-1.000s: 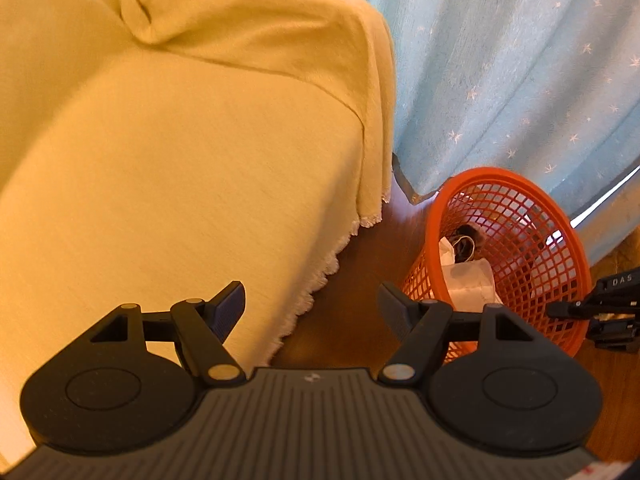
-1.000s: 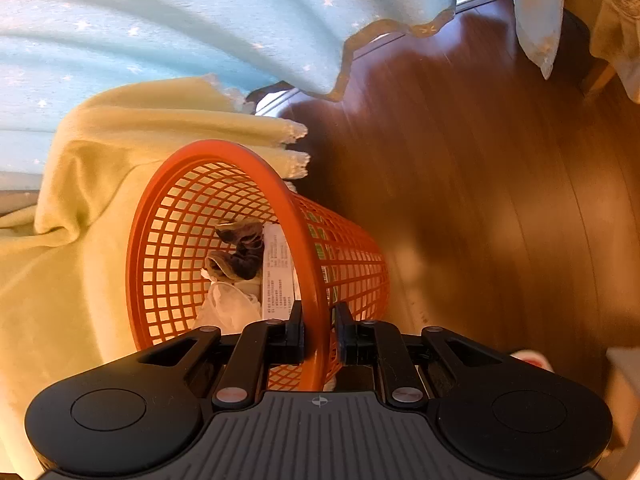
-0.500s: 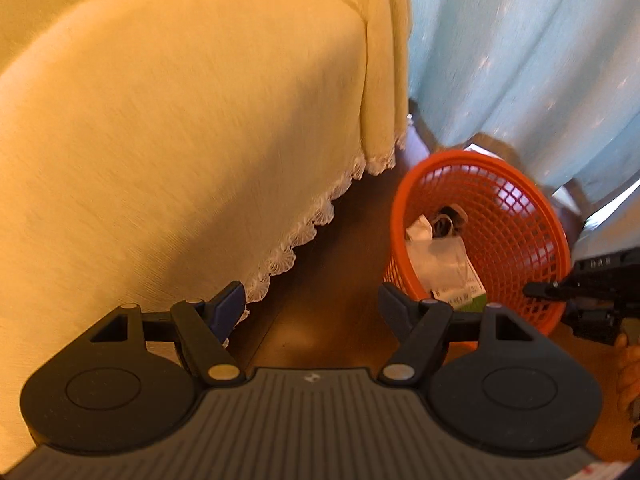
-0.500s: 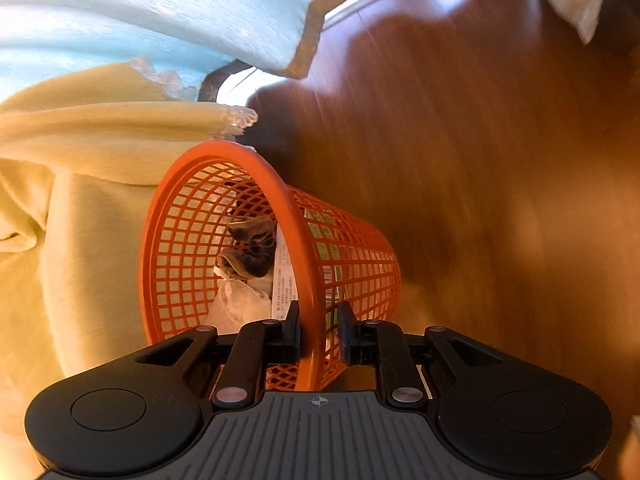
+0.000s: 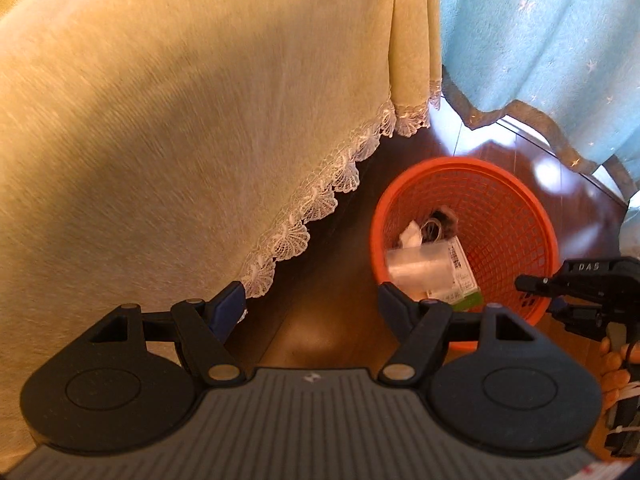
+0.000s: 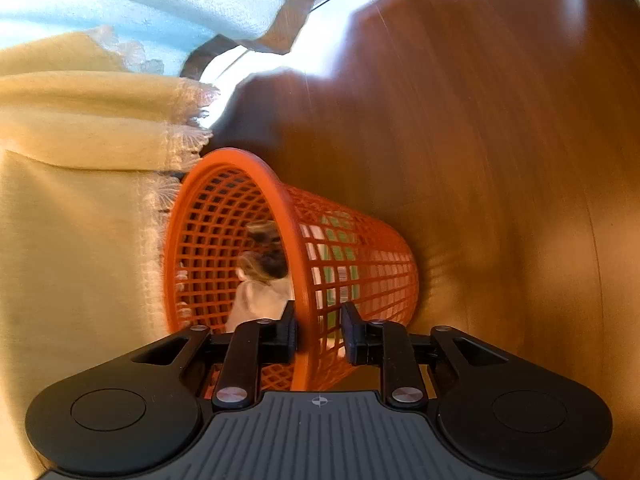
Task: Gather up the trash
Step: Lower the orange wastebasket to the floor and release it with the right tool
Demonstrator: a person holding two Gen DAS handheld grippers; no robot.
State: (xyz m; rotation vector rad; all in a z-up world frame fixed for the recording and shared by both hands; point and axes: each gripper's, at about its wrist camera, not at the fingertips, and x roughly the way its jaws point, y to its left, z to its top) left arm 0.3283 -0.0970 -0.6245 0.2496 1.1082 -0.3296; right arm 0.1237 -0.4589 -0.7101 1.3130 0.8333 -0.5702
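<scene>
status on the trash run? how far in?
Done: the orange basket already holds trash, a clear wrapper and dark scraps. In hand: the right gripper straddles the basket rim, one finger inside and one outside, with a gap showing on the outer side, so a firm clamp isn't certain. The left gripper is open and empty. Left: no loose trash is in view; what remains can't be told.

floor (image 6: 500,152): dark wood, glossy | on it: orange mesh basket (image 5: 516,216) | beside: yellow lace-edged cover (image 5: 180,140)
</scene>
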